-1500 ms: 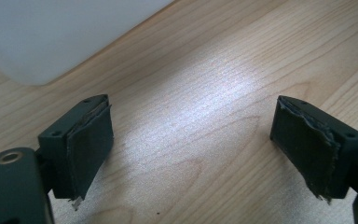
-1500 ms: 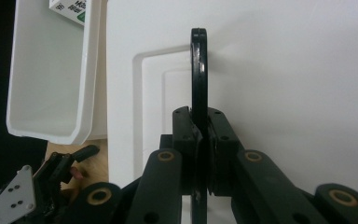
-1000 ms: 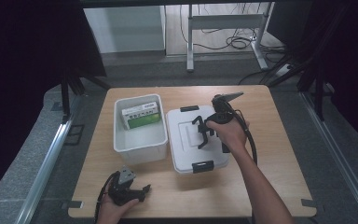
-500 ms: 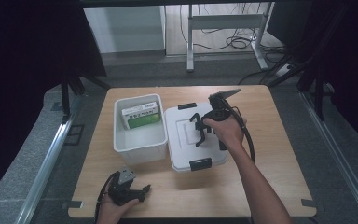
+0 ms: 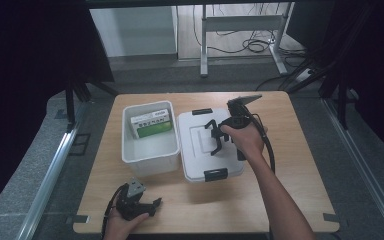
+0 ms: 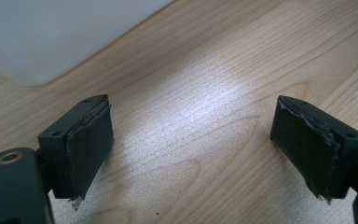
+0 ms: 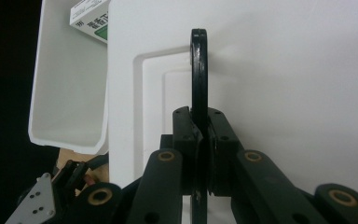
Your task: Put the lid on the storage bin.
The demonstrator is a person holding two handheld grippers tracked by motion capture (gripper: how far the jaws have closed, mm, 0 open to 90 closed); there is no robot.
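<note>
- The right gripper (image 7: pixel 200 140) is pinching the black handle (image 7: pixel 198 70) of the white lid (image 5: pixel 205 145), which lies on the table just right of the open bin (image 5: pixel 149 150).
- The left gripper (image 6: pixel 191 154) rests spread at the near left edge, holding nothing.
- Step in hand, I judge: carrying the lid to the bin (a green box (image 5: pixel 152 122) lies inside).
- Next: lift, shift left, align the edges; lid height is hard to judge.

Between the worn, matt rubber fingers (image 6: pixel 89 149) the wooden surface (image 6: pixel 205 116) gleams; the white lid (image 7: pixel 284 70) looks smooth plastic.
</note>
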